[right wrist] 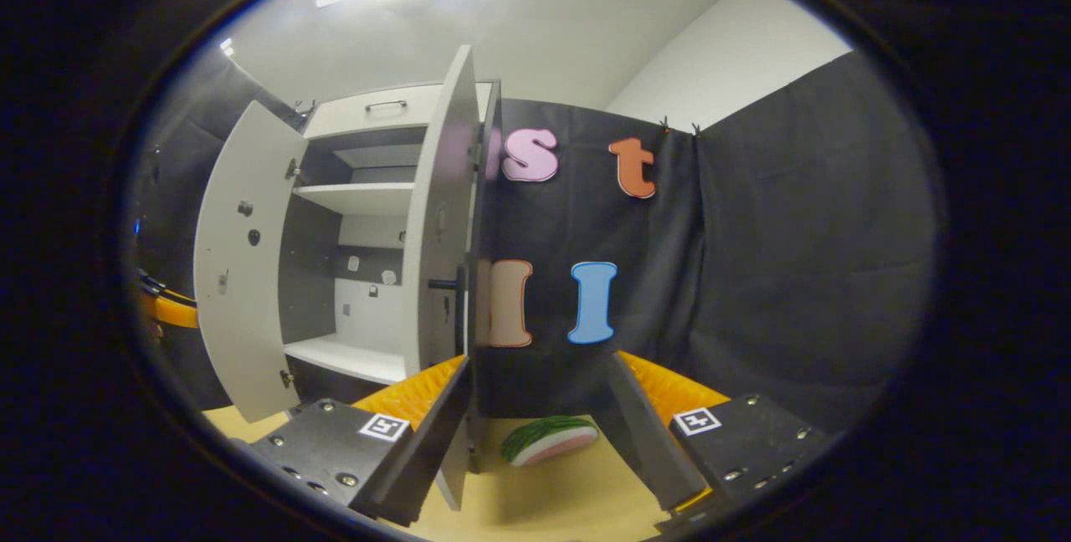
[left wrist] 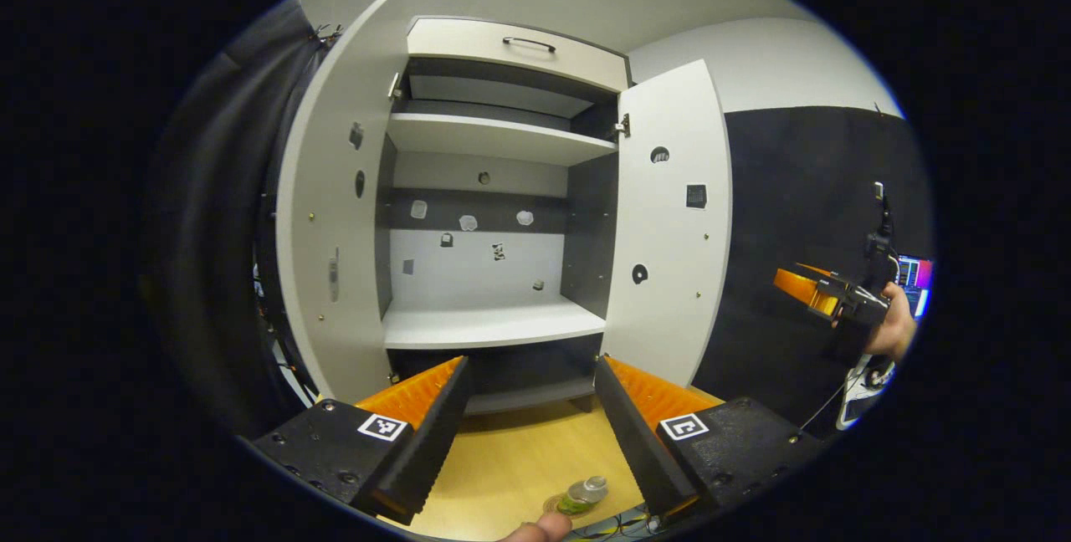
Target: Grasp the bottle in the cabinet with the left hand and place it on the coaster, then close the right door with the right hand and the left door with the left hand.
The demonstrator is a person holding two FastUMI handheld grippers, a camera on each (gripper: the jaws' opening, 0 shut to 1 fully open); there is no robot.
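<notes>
Left gripper view first: the cabinet [left wrist: 494, 216] stands wide open straight ahead, left door [left wrist: 335, 216] swung out to one side, right door [left wrist: 669, 224] swung out to the other. Its white shelves sit bare between them, with a drawer front and handle [left wrist: 529, 43] across the top. The left gripper [left wrist: 531, 433] hangs in front of the opening, fingers spread well apart with nothing between them, and there is open tabletop [left wrist: 519, 458] under the gap. Down at the very bottom edge stands the bottle [left wrist: 586, 493], small, clear with a green band and a pale cap, seen from above. It sits on the round coaster [left wrist: 554, 505], whose rim peeks out beside it, and a fingertip shows just below that. Off at the right edge, a hand [left wrist: 894, 326] holds the right gripper [left wrist: 816, 291] in mid-air, well apart from the right door's free edge, with dark cloth wall behind it; from here I cannot tell how those fingers stand.

Over to the right gripper view: we are looking almost edge-on at the right door [right wrist: 439, 224], its thin free edge running down to the tabletop [right wrist: 569, 492]. The right gripper [right wrist: 540, 433] has its fingers spread wide and empty. The door's lower edge comes down just beside the near finger [right wrist: 418, 458]; whether they touch, I cannot tell. Between the fingers on the tabletop lies a watermelon slice [right wrist: 548, 439], green rind and pink flesh. Further back the left door [right wrist: 243, 274] stands open, cabinet shelves [right wrist: 351, 274] visible between the two doors.
</notes>
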